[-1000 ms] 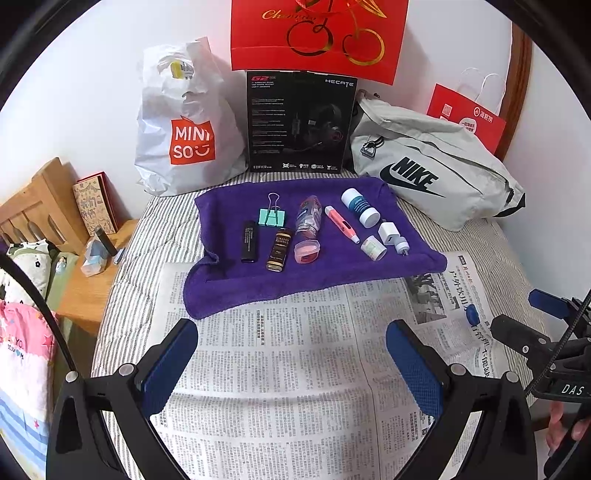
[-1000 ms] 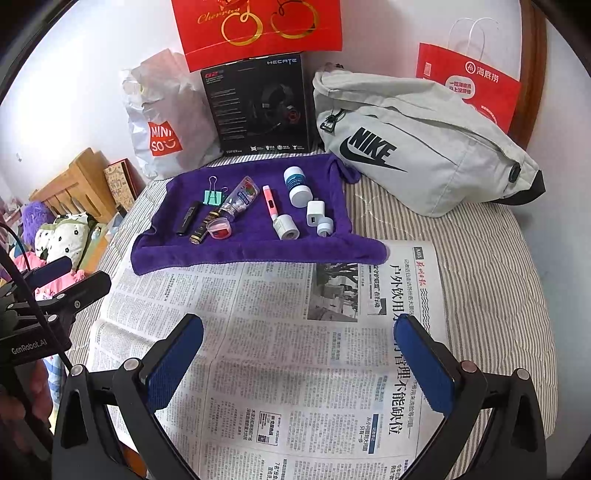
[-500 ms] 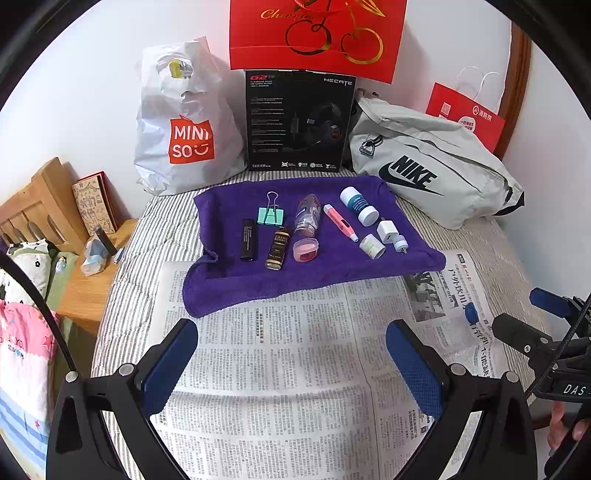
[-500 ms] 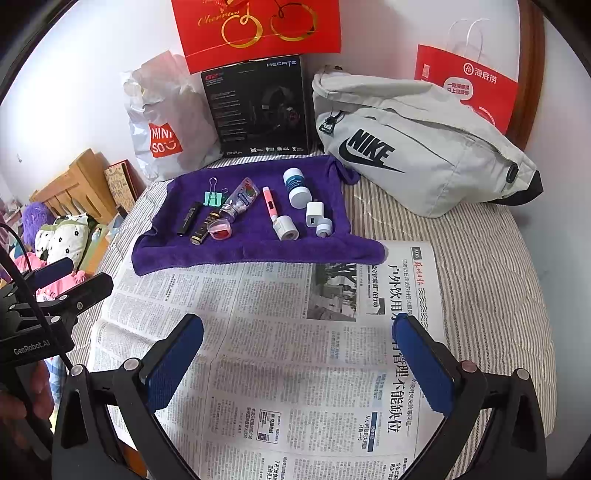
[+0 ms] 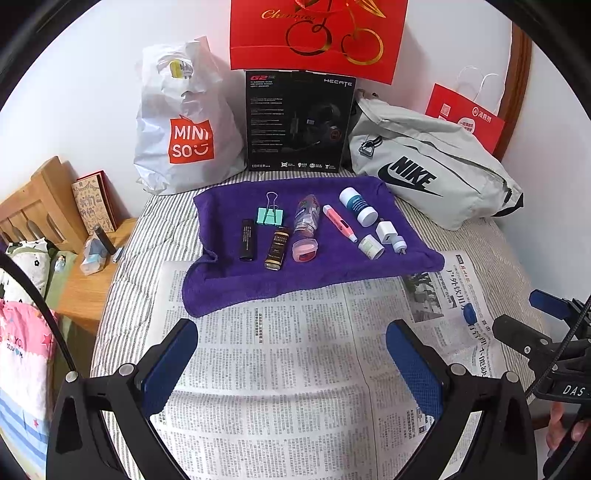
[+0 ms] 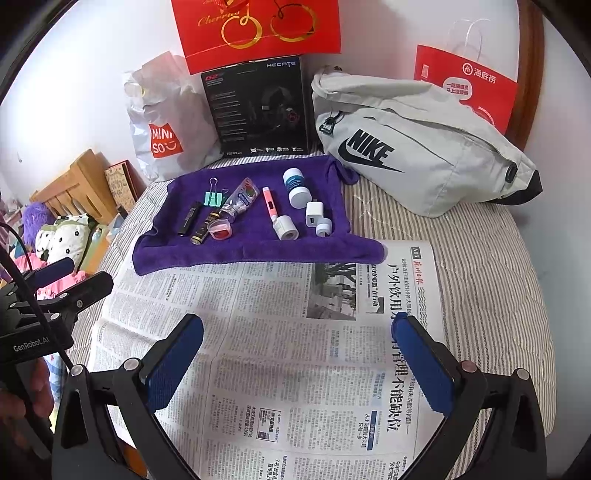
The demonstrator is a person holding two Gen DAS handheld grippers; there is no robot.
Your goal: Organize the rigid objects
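Observation:
A purple towel [image 5: 229, 280] [image 6: 258, 251] lies on the bed and carries several small items: a black tube [image 5: 247, 240], a green binder clip [image 5: 270, 215], a brown vial [image 5: 277, 249], a clear bottle [image 5: 306, 218], a pink-lidded jar [image 5: 304, 250], a pink pen [image 5: 340, 222], a blue-and-white bottle [image 5: 358, 206], a white charger [image 5: 386, 232] and a small white jar [image 5: 371, 246]. My left gripper [image 5: 291, 354] is open and empty over the newspaper [image 5: 277, 369], short of the towel. My right gripper [image 6: 297, 350] is open and empty over the newspaper's right half.
Against the wall stand a white Miniso bag [image 5: 184, 125], a black headset box [image 5: 299, 122], a grey Nike bag [image 5: 432, 166] and red paper bags [image 5: 317, 33]. A wooden side table [image 5: 88, 273] sits left of the bed. The right gripper shows in the left wrist view [image 5: 546, 332].
Both views have crept slightly; the towel and items sit a little lower in the left view. Nothing was taken hold of or moved.

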